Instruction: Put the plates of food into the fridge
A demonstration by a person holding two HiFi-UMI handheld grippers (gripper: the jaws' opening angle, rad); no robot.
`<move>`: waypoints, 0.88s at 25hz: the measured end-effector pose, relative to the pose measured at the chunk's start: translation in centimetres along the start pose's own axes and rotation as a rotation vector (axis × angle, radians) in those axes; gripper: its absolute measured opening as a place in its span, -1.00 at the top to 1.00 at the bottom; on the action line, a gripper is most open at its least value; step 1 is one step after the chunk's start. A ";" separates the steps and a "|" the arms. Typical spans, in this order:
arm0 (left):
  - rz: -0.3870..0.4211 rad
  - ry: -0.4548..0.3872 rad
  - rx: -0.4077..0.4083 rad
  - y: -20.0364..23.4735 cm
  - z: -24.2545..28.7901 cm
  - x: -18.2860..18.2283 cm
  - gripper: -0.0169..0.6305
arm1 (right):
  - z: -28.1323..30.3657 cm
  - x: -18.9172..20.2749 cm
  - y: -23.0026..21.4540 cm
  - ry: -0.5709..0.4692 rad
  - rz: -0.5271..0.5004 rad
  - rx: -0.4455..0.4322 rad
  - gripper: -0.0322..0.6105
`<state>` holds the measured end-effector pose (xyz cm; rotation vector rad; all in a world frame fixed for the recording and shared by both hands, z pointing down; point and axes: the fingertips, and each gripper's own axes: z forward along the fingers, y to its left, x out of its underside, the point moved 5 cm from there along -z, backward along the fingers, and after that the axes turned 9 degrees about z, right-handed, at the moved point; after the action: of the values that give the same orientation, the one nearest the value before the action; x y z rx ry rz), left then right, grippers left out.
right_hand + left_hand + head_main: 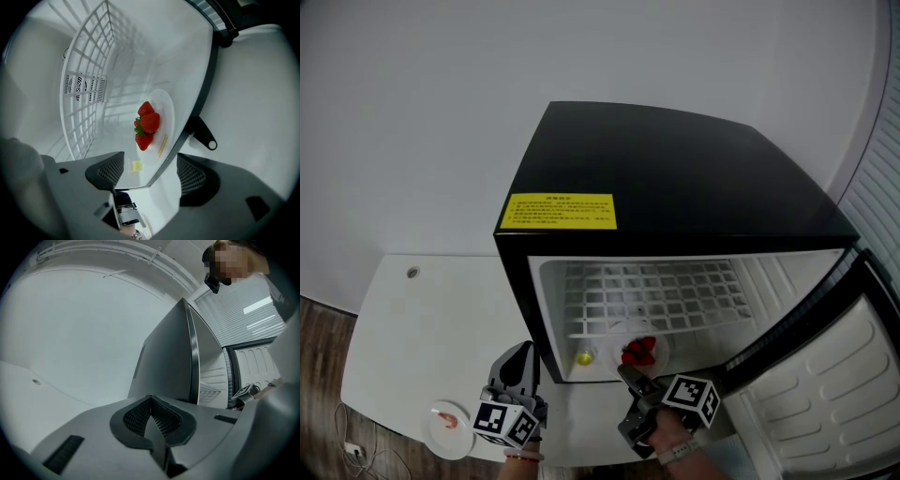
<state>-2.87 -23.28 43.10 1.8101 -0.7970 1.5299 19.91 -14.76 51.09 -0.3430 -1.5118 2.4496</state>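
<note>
Fridge (675, 169): black exterior, white interior, yellow label (560, 212) with dark print. Wire shelf (656, 295): white grid. Strawberries (147, 123): red, green leaves, on white plate (168, 105). Table (422, 328): white. Second plate (461, 437): white. Floor (319, 347): brown wood grain.

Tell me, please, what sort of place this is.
Probably a plain room set up for testing, not a real kitchen: a small black fridge stands open on a white table against a bare wall, with slatted blinds at right.
</note>
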 end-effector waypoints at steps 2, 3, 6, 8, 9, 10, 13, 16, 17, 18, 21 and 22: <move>0.002 0.000 0.001 0.0 -0.1 0.2 0.93 | 0.0 0.2 -0.3 0.006 0.005 -0.002 -0.13; 0.002 0.004 -0.002 0.0 -0.1 0.1 0.93 | 0.0 0.3 -0.4 0.009 0.007 -0.003 -0.13; 0.001 0.011 -0.007 -0.1 -0.2 0.0 0.93 | 0.0 0.8 -0.5 0.018 0.012 -0.014 -0.13; 0.003 0.008 -0.005 -0.1 -0.4 0.1 0.93 | -0.1 1.2 -0.4 0.032 0.013 -0.031 -0.13; 0.004 0.008 -0.006 -0.1 -0.5 0.1 0.93 | -0.2 1.4 -0.4 0.042 0.012 -0.038 -0.13; 0.004 0.007 -0.007 -0.1 -0.6 0.0 0.93 | -0.3 1.7 -0.4 0.051 0.010 -0.043 -0.13; 0.004 0.003 -0.007 -0.1 -1.0 -0.1 0.93 | -0.7 2.5 -0.4 0.067 0.004 -0.059 -0.13; 0.004 0.006 -0.010 -0.2 -1.5 -0.5 0.93 | -1.0 3.3 -0.3 0.081 -0.010 -0.083 -0.13; 0.004 0.008 -0.011 -0.3 -1.6 -0.6 0.93 | -1.1 3.5 -0.2 0.087 -0.018 -0.089 -0.12; 0.003 0.011 -0.012 -0.3 -1.8 -0.7 0.93 | -1.2 3.8 -0.2 0.092 -0.027 -0.094 -0.12; 0.001 0.017 -0.012 -0.4 -2.4 -0.7 0.93 | -1.6 4.4 -0.1 0.094 -0.046 -0.098 0.14; 0.001 0.018 -0.012 -0.5 -2.6 -0.7 0.93 | -1.7 4.5 -0.2 0.091 -0.051 -0.096 0.29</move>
<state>-4.20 -20.91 42.68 1.7852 -0.7970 1.5369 16.23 -11.80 50.21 -0.4230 -1.5829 2.2949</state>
